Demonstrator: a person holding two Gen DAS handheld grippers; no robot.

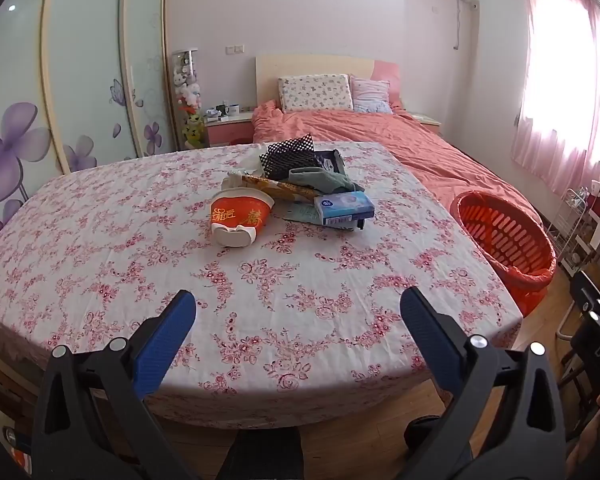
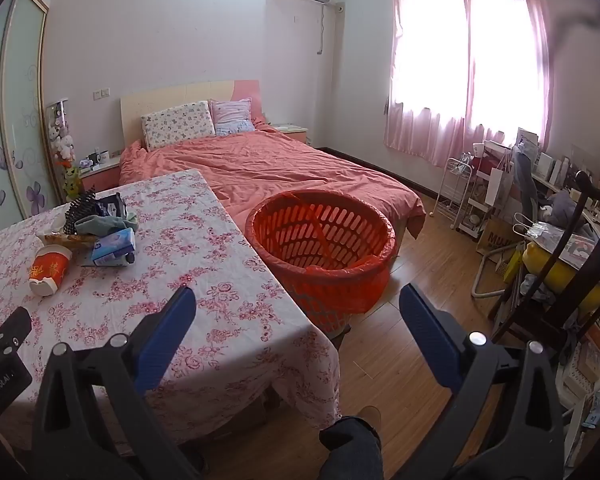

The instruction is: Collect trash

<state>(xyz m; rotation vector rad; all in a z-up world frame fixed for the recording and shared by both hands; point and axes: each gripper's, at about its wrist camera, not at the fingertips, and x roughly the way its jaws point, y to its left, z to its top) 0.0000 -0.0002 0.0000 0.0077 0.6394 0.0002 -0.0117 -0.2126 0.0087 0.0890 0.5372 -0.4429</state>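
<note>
A heap of trash lies mid-table on the floral tablecloth (image 1: pixel 140 248): an orange paper cup (image 1: pixel 239 216) on its side, a blue tissue pack (image 1: pixel 344 207), a long golden wrapper (image 1: pixel 276 189), a greenish cloth (image 1: pixel 320 179) and a black dotted bag (image 1: pixel 290 156). The same cup (image 2: pixel 48 270) and tissue pack (image 2: pixel 114 247) show at the left of the right wrist view. An orange slotted basket (image 2: pixel 322 248) lined with an orange bag stands beside the table's right edge. My left gripper (image 1: pixel 298 308) hangs open over the table's near part. My right gripper (image 2: pixel 298 306) is open above the table corner and basket.
A bed with a salmon cover (image 2: pixel 268 168) stands behind the table. Wardrobe doors (image 1: pixel 60 80) line the left. A dark wooden chair (image 2: pixel 560 292) and cluttered shelves (image 2: pixel 480 188) fill the right side by the pink-curtained window. Wooden floor (image 2: pixel 412 320) shows between basket and chair.
</note>
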